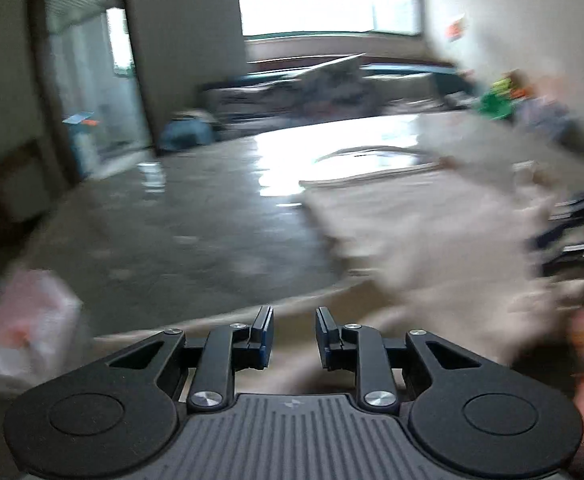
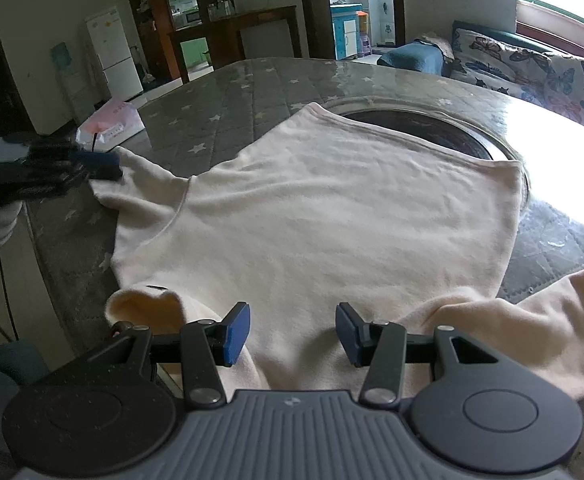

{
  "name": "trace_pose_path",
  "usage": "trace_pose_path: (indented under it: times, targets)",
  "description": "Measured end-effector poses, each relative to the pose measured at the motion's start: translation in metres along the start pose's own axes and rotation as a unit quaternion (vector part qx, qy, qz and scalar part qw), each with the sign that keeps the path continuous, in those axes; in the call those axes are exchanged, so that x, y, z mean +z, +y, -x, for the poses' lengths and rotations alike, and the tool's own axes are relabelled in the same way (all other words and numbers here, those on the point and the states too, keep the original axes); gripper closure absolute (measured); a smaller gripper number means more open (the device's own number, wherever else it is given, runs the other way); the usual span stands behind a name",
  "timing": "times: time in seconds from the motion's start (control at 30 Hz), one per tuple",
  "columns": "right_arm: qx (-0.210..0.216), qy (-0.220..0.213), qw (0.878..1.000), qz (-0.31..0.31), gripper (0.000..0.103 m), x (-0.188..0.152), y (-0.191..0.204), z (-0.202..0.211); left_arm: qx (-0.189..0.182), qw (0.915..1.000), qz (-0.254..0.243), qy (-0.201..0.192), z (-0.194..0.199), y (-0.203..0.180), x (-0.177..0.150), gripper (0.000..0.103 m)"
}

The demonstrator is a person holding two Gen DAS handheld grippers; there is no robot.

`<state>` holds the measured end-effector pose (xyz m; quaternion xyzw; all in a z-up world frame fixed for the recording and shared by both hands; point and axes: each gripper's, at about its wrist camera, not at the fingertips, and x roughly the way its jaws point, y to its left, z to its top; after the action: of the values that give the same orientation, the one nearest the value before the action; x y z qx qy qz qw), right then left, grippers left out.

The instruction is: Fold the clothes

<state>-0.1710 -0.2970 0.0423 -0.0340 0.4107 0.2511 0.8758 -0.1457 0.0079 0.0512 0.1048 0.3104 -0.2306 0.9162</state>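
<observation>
At the far left of the right wrist view, the left tongs [image 2: 106,164] reach in blurred from the table's edge, their tips at the end of the sleeve [image 2: 132,176] of a cream sweatshirt [image 2: 312,216]. Whether they touch that cloth cannot be told. In the left wrist view their jaws stand a little apart with nothing between them.

The sweatshirt lies spread flat on the table [image 2: 220,96], which is covered by a grey star-patterned quilted cloth. The body of the garment takes up the middle and its far hem lies over a round dark recess [image 2: 432,128] in the tabletop. A pink-and-white packet [image 2: 112,120] sits well apart beyond the sleeve.

The fabric looks thick, fleecy and limp, so it will likely drape and sag as soon as it is lifted and hold no shape of its own. It seems light, and its soft nap should give the pads good purchase. The sleeve end, the hem and the seams are probably the best places to take hold.

In the foreground the right tongs [image 2: 292,332] hover with jaws spread over the near edge of the sweatshirt, pinching nothing. To the right, the other sleeve [image 2: 540,320] trails off the table's near corner.
</observation>
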Motion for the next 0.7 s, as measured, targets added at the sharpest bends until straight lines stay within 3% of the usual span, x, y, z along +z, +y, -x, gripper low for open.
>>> trace_pose_path:
  times: [0.07, 0.33, 0.53, 0.7]
  targets:
    - [0.001, -0.002, 1.000, 0.003, 0.055, 0.001, 0.001, 0.002, -0.042, 0.9990, -0.010, 0.011, -0.004, -0.014, -0.003, 0.077]
    - [-0.020, -0.025, 0.999, -0.022, 0.055, -0.008, -0.010, 0.026, -0.104, 0.9918, -0.027, 0.069, -0.019, -0.032, -0.015, 0.078]
    - [-0.092, -0.071, 0.988, -0.102, 0.055, -0.020, -0.056, 0.059, -0.104, 0.9900, -0.048, 0.082, -0.010, -0.026, -0.012, 0.074]
    - [-0.181, -0.105, 0.962, -0.175, 0.055, -0.029, -0.109, 0.078, -0.086, 0.9945, -0.029, 0.052, 0.003, -0.012, 0.005, 0.068]
